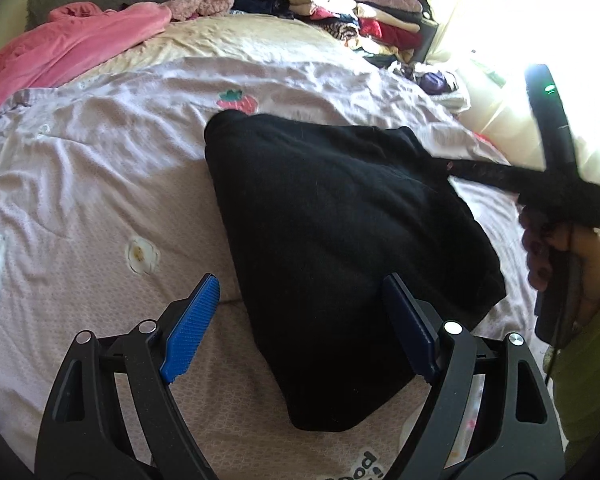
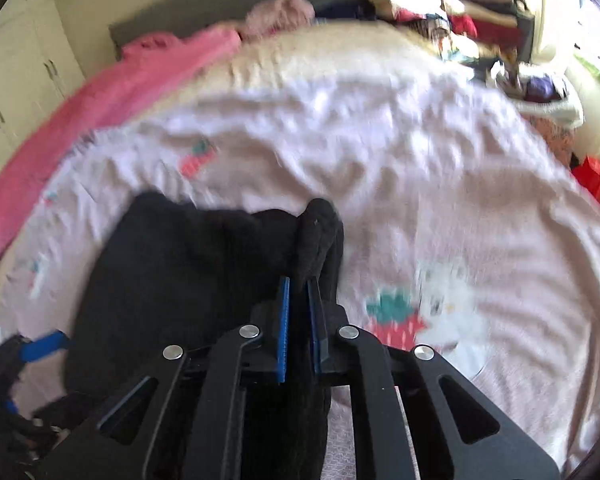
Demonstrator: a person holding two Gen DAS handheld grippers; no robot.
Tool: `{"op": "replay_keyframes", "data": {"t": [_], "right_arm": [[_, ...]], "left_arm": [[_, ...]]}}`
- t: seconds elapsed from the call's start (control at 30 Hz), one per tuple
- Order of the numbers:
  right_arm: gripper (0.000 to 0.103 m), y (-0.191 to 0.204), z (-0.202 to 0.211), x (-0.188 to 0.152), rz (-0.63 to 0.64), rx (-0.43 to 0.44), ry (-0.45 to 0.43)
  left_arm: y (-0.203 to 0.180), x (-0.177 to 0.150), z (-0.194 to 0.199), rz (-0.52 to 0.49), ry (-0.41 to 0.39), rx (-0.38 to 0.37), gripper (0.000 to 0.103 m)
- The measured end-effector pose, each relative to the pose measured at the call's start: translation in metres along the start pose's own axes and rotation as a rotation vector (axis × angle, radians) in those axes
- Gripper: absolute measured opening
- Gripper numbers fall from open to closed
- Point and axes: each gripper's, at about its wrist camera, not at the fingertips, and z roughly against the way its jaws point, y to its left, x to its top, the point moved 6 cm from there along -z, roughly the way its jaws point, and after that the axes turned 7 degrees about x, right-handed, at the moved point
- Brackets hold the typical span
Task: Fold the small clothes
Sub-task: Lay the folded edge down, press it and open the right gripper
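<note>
black garment (image 2: 188, 280) blurred, edges indistinct

A home bedroom: a bed (image 1: 100, 184) with a strawberry-print quilt, folded clothes (image 1: 360, 8) piled far right, cupboards (image 2: 24, 76) far left.

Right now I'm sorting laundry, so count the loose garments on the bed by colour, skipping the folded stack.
Black: 1, sweater
Pink: 2, blanket and fuzzy top
Total: 3
</note>
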Motion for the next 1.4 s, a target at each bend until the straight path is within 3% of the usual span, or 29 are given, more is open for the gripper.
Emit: {"op": "replay_keyframes", "data": {"t": [0.1,0.17,0.3,0.4,0.47,0.6,0.7,0.73,0.77,0.9,1.0,1.1,1.27,1.4], "right_arm": [[0.019,-0.004,0.011,-0.009,-0.061,0.079,-0.026],[0.031,-0.006,0.035,-0.014,-0.109,0.162,-0.081],[0.038,0.006,0.07,-0.035,-0.082,0.216,-0.102],[0.054,0.022,0.083,-0.058,-0.056,0.246,-0.08],[0.065,0.031,0.085,-0.069,-0.046,0.222,-0.068],[0.062,0.046,0.092,-0.077,0.005,0.198,-0.115],[0.032,0.052,0.072,-0.078,0.038,0.211,-0.037],[0.011,0.052,0.064,-0.08,0.044,0.206,0.001],[0.008,0.053,0.059,-0.083,0.042,0.217,0.034],[0.008,0.051,0.078,-0.085,0.027,0.229,-0.002],[0.008,0.034,0.07,-0.091,-0.01,0.178,0.022],[0.015,0.029,0.054,-0.1,-0.029,0.14,0.045],[0.031,0.039,0.065,-0.1,-0.009,0.106,0.013],[0.034,0.04,0.069,-0.102,-0.005,0.077,0.013]], "left_arm": [[0.001,-0.005,-0.003,-0.007,0.012,0.003,0.076],[0.001,-0.007,-0.002,-0.016,0.012,0.007,0.076],[0.004,-0.009,0.001,-0.016,0.014,0.011,0.076],[0.006,-0.011,0.001,-0.015,0.018,0.013,0.076],[0.007,-0.014,0.002,-0.014,0.022,0.015,0.076],[0.007,-0.018,0.006,-0.021,0.022,0.028,0.076],[0.008,-0.018,0.008,-0.017,0.02,0.033,0.076],[0.007,-0.019,0.009,-0.015,0.02,0.032,0.076],[0.007,-0.019,0.01,-0.014,0.019,0.03,0.076],[0.007,-0.02,0.013,-0.016,0.014,0.029,0.076],[0.009,-0.022,0.014,-0.013,0.015,0.025,0.076],[0.012,-0.024,0.016,-0.001,0.016,0.024,0.076],[0.013,-0.028,0.023,0.0,0.007,0.026,0.076],[0.014,-0.029,0.028,0.01,0.001,0.02,0.077]]}}
